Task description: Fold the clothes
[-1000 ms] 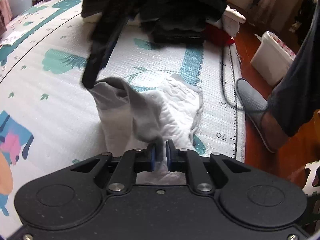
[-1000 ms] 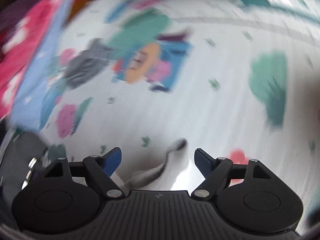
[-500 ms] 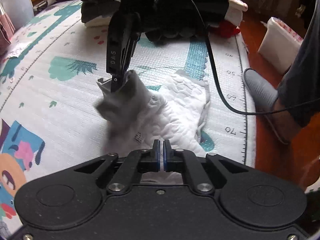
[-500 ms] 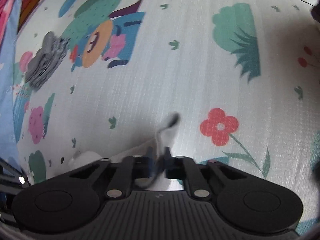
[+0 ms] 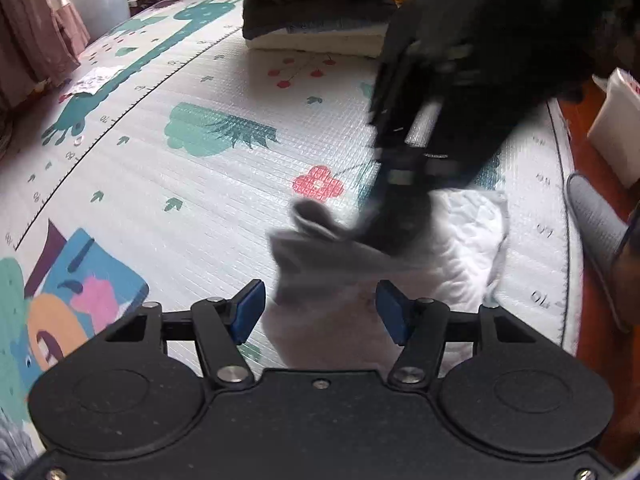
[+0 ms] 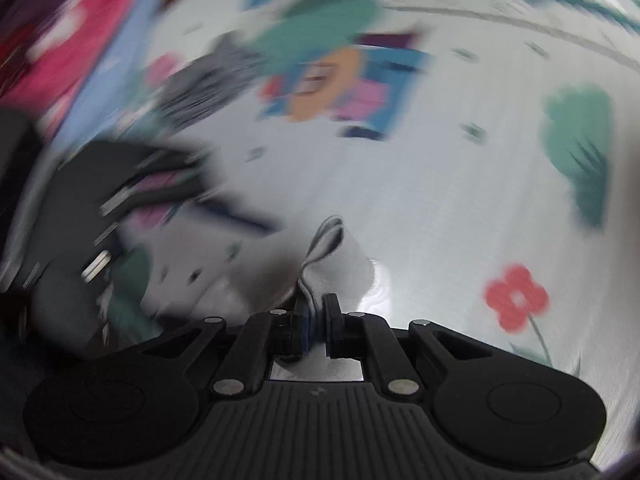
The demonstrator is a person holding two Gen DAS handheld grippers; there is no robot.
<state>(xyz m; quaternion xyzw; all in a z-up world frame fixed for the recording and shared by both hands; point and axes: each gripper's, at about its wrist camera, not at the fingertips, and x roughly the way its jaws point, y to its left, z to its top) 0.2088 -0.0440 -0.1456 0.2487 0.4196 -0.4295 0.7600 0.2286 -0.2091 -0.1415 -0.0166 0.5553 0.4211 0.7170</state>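
Observation:
A small grey and white garment [image 5: 452, 248] lies on the patterned play mat [image 5: 224, 184]. My left gripper [image 5: 320, 310] is open, its blue pads on either side of the garment's near edge, holding nothing. My right gripper [image 6: 316, 322] is shut on a grey fold of the garment [image 6: 334, 254] and lifts it. In the left wrist view the right gripper [image 5: 394, 220] is a blurred black shape gripping the garment's grey edge [image 5: 316, 220]. The right wrist view is motion-blurred.
A stack of folded clothes [image 5: 320, 12] sits at the mat's far end. A white bin [image 5: 618, 132] and a grey slipper [image 5: 596, 228] are on the wooden floor to the right. A grey folded item [image 6: 208, 84] lies on the mat.
My left gripper has opened and let go of the garment. My right gripper, shut on the grey edge, has swung with it across the mat.

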